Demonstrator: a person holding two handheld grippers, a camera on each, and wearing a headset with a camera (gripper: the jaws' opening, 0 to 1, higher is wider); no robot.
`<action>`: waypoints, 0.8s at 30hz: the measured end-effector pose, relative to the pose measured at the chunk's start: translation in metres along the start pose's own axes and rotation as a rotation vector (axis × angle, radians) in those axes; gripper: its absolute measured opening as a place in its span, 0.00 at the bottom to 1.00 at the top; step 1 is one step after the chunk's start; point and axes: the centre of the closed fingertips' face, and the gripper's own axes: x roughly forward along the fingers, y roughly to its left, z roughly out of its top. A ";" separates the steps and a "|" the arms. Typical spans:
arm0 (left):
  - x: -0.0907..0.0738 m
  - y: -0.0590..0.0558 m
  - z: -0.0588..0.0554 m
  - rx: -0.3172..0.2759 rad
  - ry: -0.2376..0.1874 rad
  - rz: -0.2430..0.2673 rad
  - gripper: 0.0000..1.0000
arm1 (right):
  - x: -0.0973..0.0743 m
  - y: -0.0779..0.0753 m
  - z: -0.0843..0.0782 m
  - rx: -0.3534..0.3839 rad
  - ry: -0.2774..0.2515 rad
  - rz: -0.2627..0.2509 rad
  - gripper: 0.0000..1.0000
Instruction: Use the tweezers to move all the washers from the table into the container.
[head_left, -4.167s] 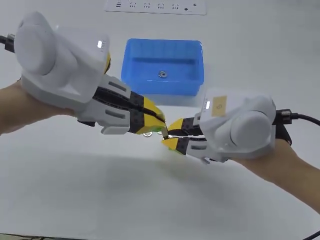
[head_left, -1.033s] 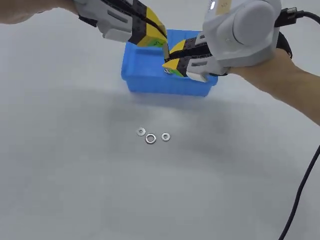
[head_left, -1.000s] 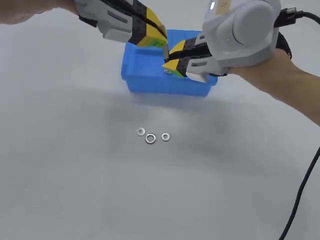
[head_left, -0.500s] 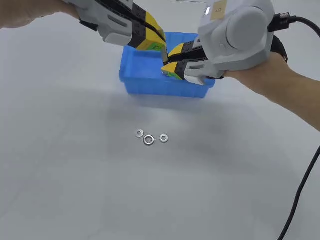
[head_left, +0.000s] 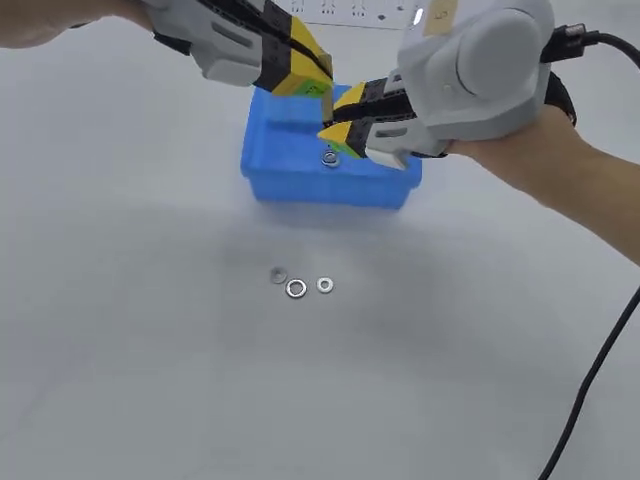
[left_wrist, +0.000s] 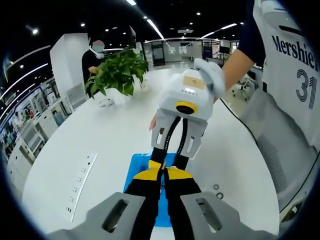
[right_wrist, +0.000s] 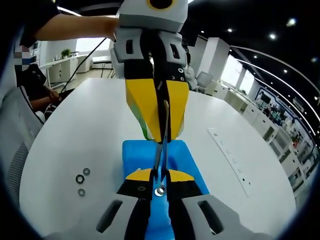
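My left gripper (head_left: 318, 82) is shut on the upper part of thin metal tweezers (right_wrist: 162, 131), which point down over the blue container (head_left: 268, 178). My right gripper (head_left: 336, 136) faces it, its yellow-tipped jaws closed around the tweezers' lower end (right_wrist: 160, 182). A silver washer (right_wrist: 159, 191) sits right at the tweezers' tip; I cannot tell whether it is held or lying in the container. From the head view that washer (head_left: 330, 158) shows over the container's floor. Three washers (head_left: 296, 288) lie in a row on the table in front of the container.
The table (head_left: 150, 380) is plain white. A white power strip (head_left: 340, 12) lies behind the container. A black cable (head_left: 590, 380) trails from my right gripper along the right side. A potted plant (left_wrist: 117, 75) and a person stand far off.
Both grippers with the tweezers have stayed over the container, dipping a little lower into it. The head camera shifted slightly. The three washers on the table have not moved.
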 end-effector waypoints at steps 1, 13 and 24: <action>-0.002 -0.001 0.002 0.000 -0.002 -0.003 0.06 | -0.002 0.001 0.002 -0.004 -0.004 -0.003 0.11; -0.023 -0.029 0.027 0.021 -0.008 -0.011 0.06 | -0.024 0.020 0.026 -0.057 -0.038 -0.006 0.11; -0.032 -0.064 0.038 0.029 -0.003 -0.013 0.06 | -0.043 0.053 0.038 -0.075 -0.048 0.006 0.11</action>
